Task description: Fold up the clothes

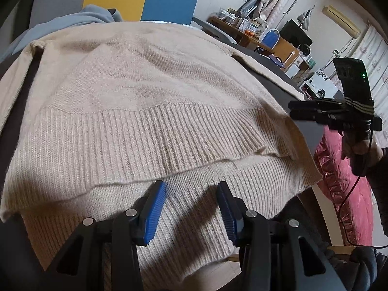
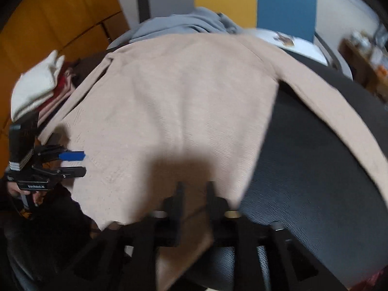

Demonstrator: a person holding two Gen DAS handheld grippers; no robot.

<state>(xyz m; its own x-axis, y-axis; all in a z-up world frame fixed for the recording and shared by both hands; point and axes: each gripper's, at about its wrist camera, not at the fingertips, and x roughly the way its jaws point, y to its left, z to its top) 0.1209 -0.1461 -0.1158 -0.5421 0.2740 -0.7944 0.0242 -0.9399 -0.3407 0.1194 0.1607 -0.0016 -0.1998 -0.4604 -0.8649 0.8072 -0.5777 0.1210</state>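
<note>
A beige knitted sweater (image 1: 135, 92) lies spread across a dark surface (image 2: 315, 174), filling most of both views. In the left wrist view, the left gripper (image 1: 191, 208) hangs just above the sweater's ribbed hem, its two blue-padded fingers (image 1: 155, 208) standing partly apart with only knit fabric showing below the gap; the pads do not press on anything. Just ahead of this gripper the hem is doubled, one ribbed edge lying over a second layer. Farther ahead and to its left, a grey-blue garment (image 1: 80, 15) lies bunched at the far end of the sweater. To the gripper's right, off the sweater's edge, the right gripper (image 1: 298, 110) is seen side-on, held in a hand (image 1: 363, 149) with a cable trailing down, above a pink quilted cover (image 1: 344, 184).

In the blurred right wrist view, the left gripper (image 2: 81, 163) sits at the far left over the sweater's edge, beside a stack of white and red folded clothes (image 2: 36, 87). The right gripper (image 2: 194, 191) is near the bottom centre, its dark fingers partly apart over the sweater's near corner; a strip of beige fabric runs beneath them, but I cannot tell whether the pads touch it. To this gripper's right, a sleeve (image 2: 327, 101) stretches diagonally over the dark surface.
</note>
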